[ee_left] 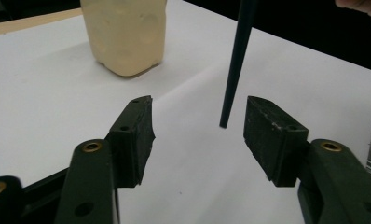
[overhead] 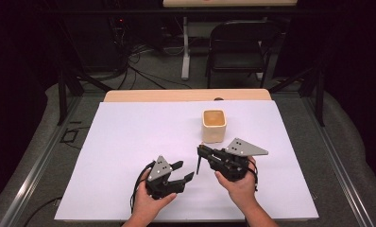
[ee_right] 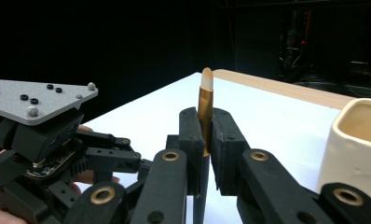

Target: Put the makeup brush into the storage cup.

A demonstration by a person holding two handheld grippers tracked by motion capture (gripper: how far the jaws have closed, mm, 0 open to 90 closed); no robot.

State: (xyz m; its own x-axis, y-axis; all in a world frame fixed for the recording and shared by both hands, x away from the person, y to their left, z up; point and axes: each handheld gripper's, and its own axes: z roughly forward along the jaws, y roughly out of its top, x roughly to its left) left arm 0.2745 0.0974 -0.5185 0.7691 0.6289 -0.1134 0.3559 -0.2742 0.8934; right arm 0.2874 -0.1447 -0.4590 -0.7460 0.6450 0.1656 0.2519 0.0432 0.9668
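Cream ceramic cup (overhead: 214,125) stands on the white table cover (overhead: 120,142), at about 11 o'clock from the right gripper (overhead: 201,152) and very near to it. This gripper is clamped on a thin brush (overhead: 198,163): in the right gripper view the gold ferrule and pale tip (ee_right: 206,100) rise above the 2 pads, and the dark handle (ee_left: 236,65) hangs down below them, so the long axis is nearly upright, with the lower end just above the cover. The left gripper (overhead: 182,171) lies at about 8 o'clock from the brush. Its 2 pads stand apart, with nothing pressed between them; the handle end is just in front of the gap, near to the right pad (ee_left: 272,135). I judge that the right hand is the nearer one to the cup, so the coming move depends on carrying the brush toward 11 o'clock and over the rim. No brand, label or writing can be read on any thing.
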